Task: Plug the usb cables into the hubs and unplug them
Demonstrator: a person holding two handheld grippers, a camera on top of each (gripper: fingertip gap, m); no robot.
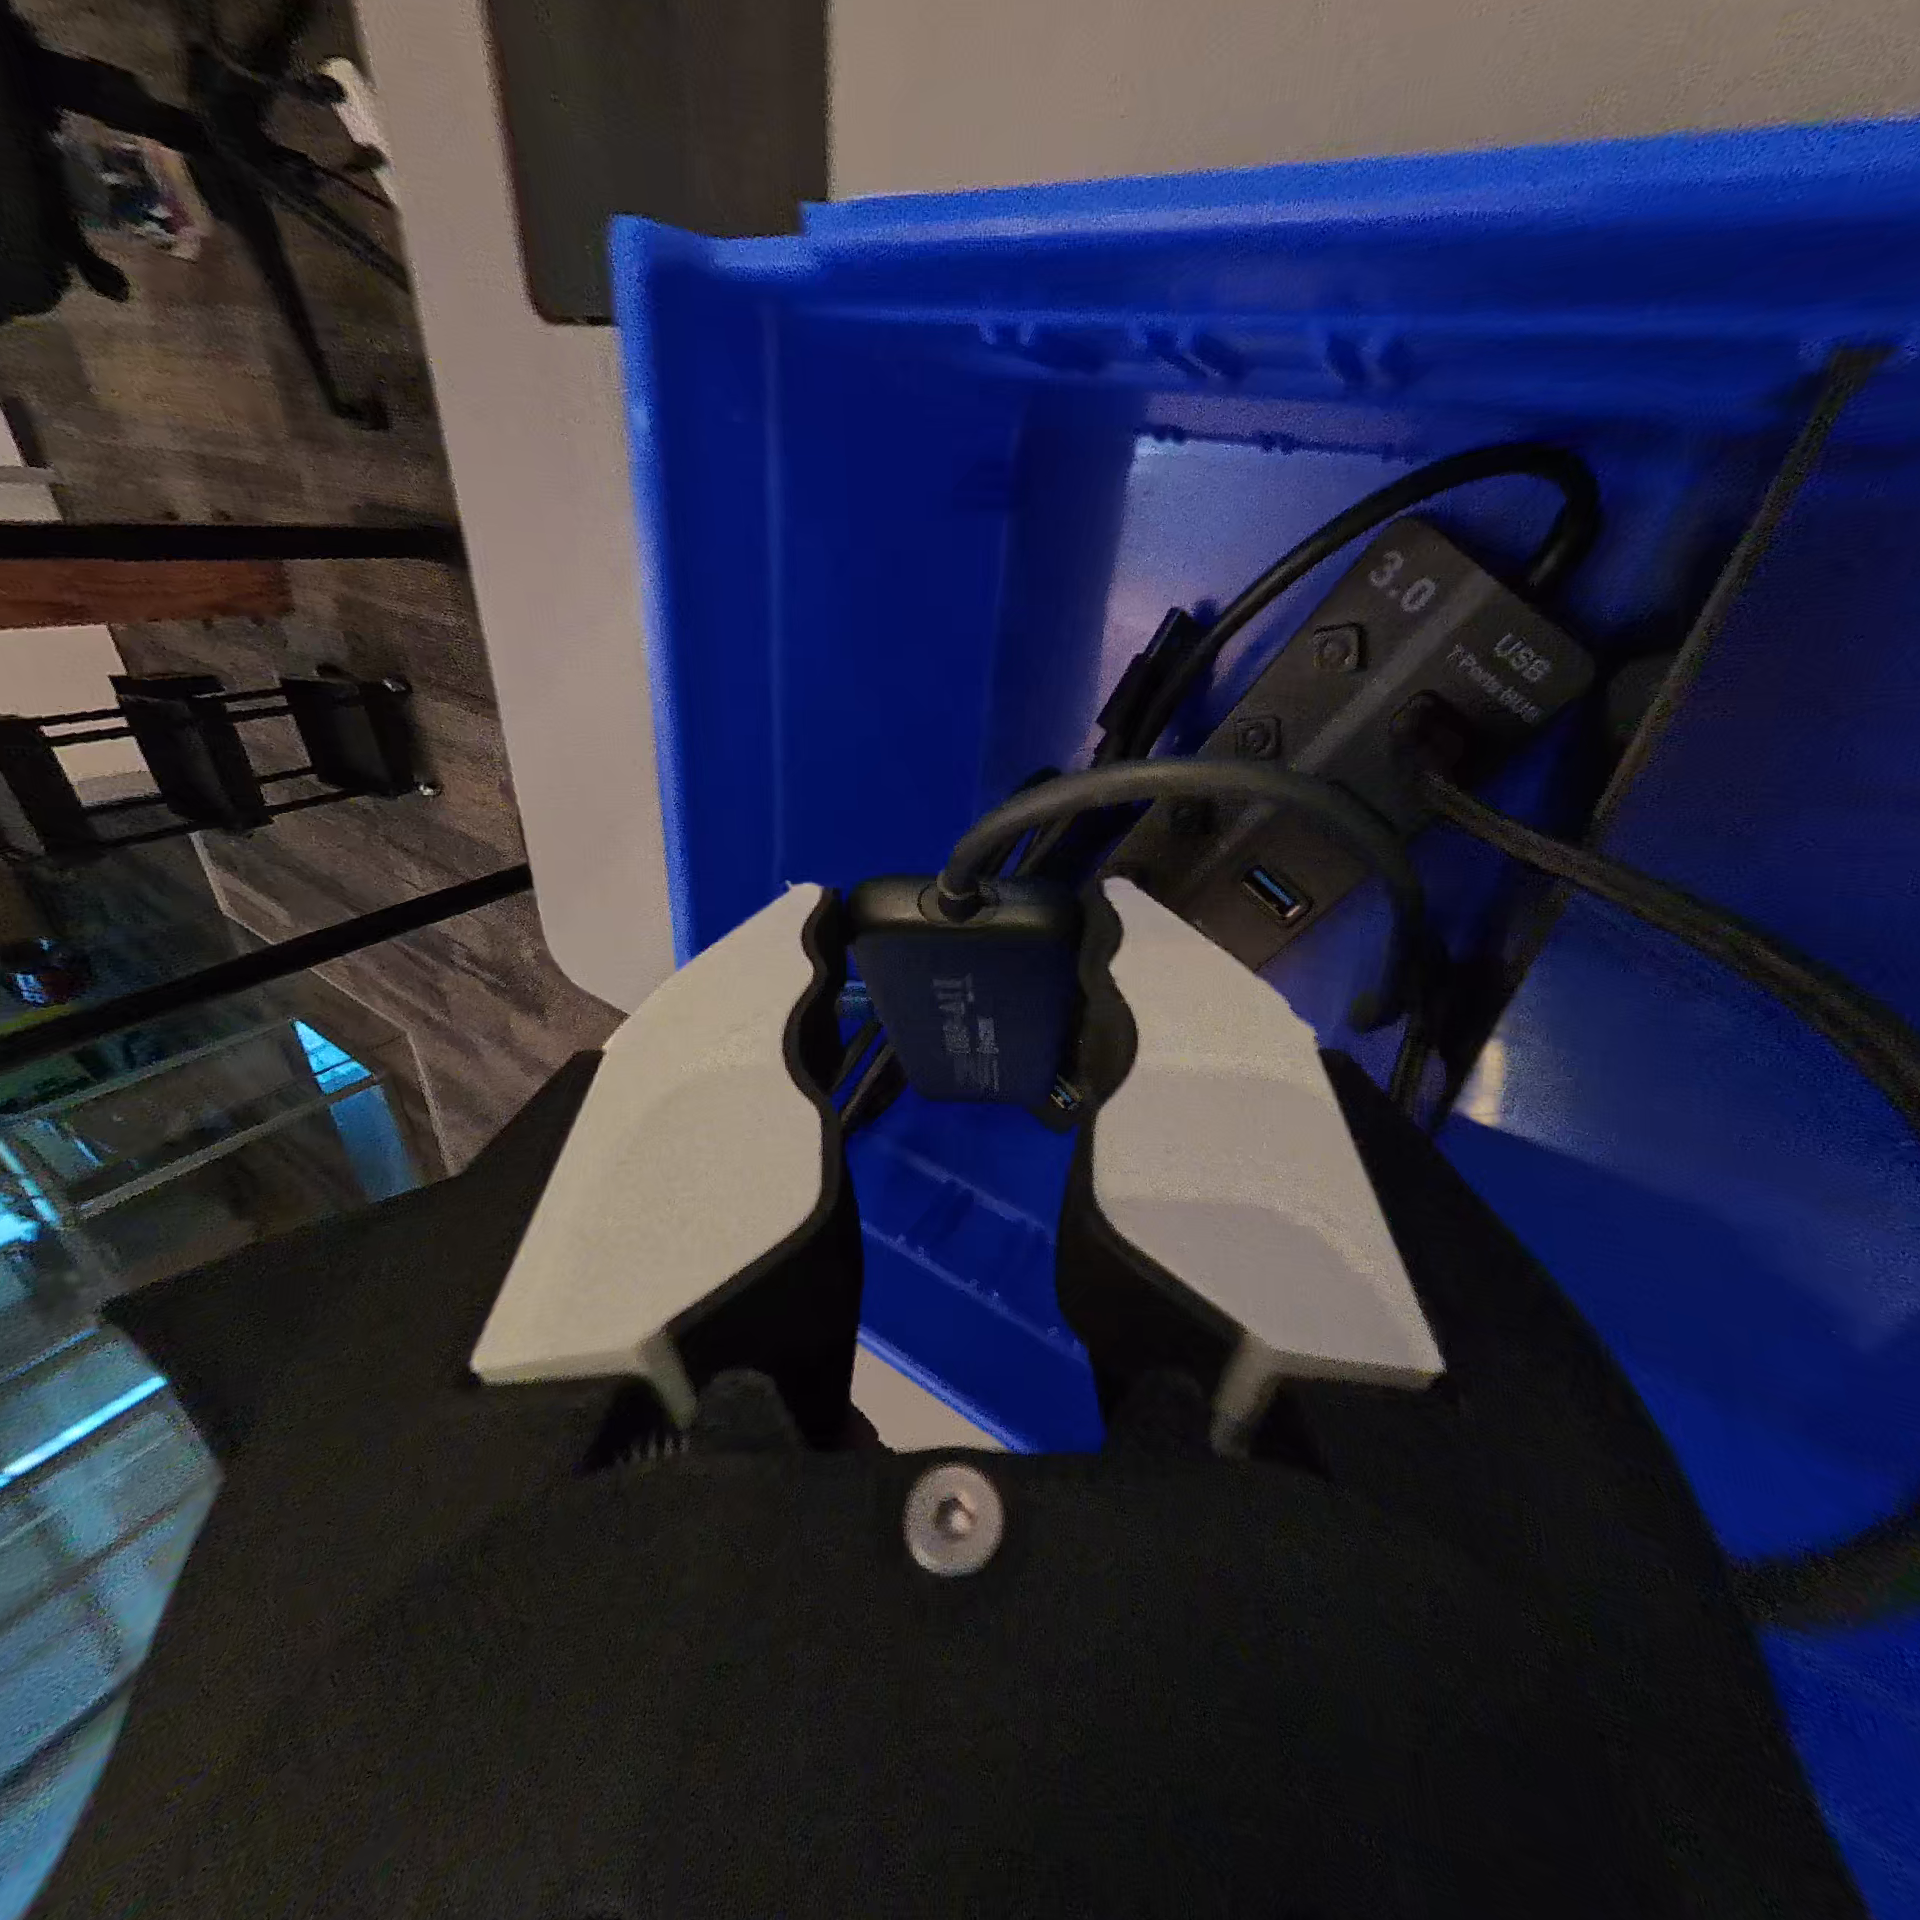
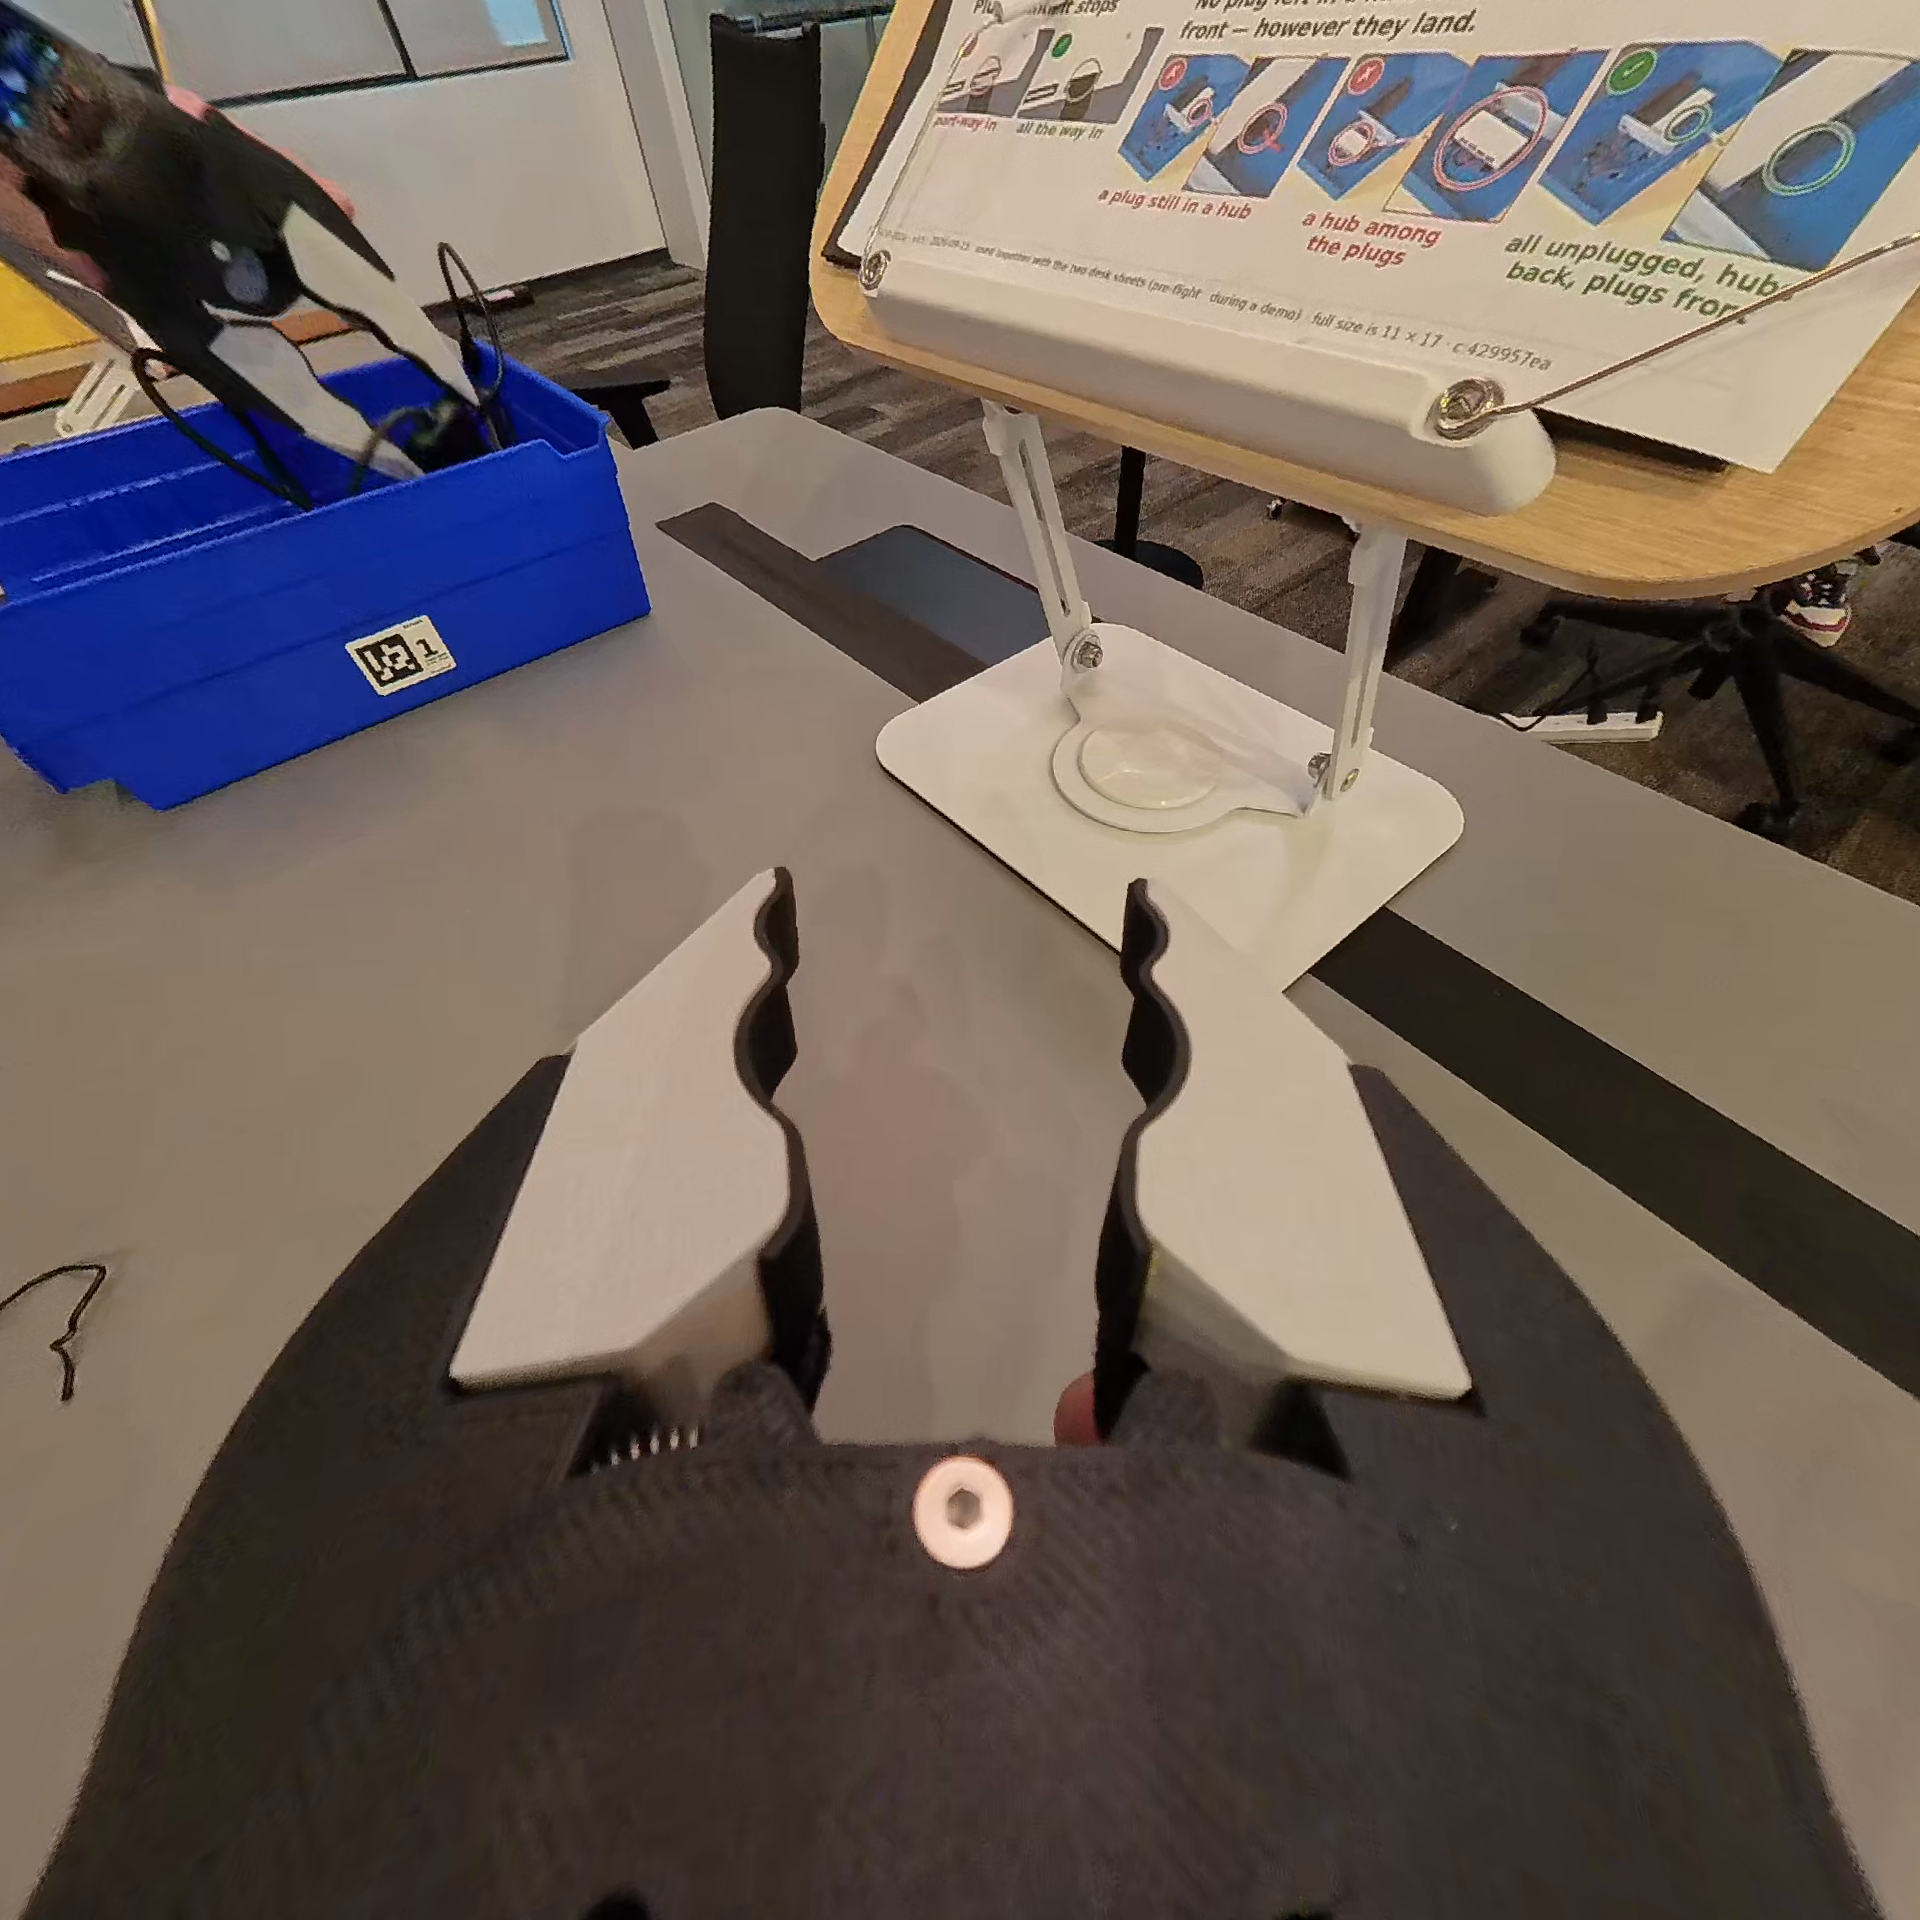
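In the left wrist view my left gripper (image 1: 961, 914) is shut on a small black USB hub (image 1: 961, 1013), held over the blue bin (image 1: 727, 582); its black cable loops up and to the right. A longer black multi-port hub (image 1: 1382, 717) lies in the bin beyond it, with a braided cable (image 1: 1662, 914) plugged into it and one blue port (image 1: 1273, 891) facing me. In the right wrist view my right gripper (image 2: 961, 904) is open and empty above the grey table (image 2: 312, 987). The left gripper (image 2: 343, 343) shows there, reaching into the blue bin (image 2: 312, 623) at far left.
A white stand (image 2: 1174, 769) holding a wooden board with an instruction sheet (image 2: 1403, 208) stands at right on the table. A dark strip (image 2: 1610, 1101) runs across the table. A thin black thread (image 2: 62, 1320) lies at the left edge. Office chairs stand beyond the table. Some 50 cm of space lies between my two pairs of fingers. To reach the blue port (image 1: 1273, 891) in a straight line is about 6 cm for my left fingers, about 50 cm for my right.
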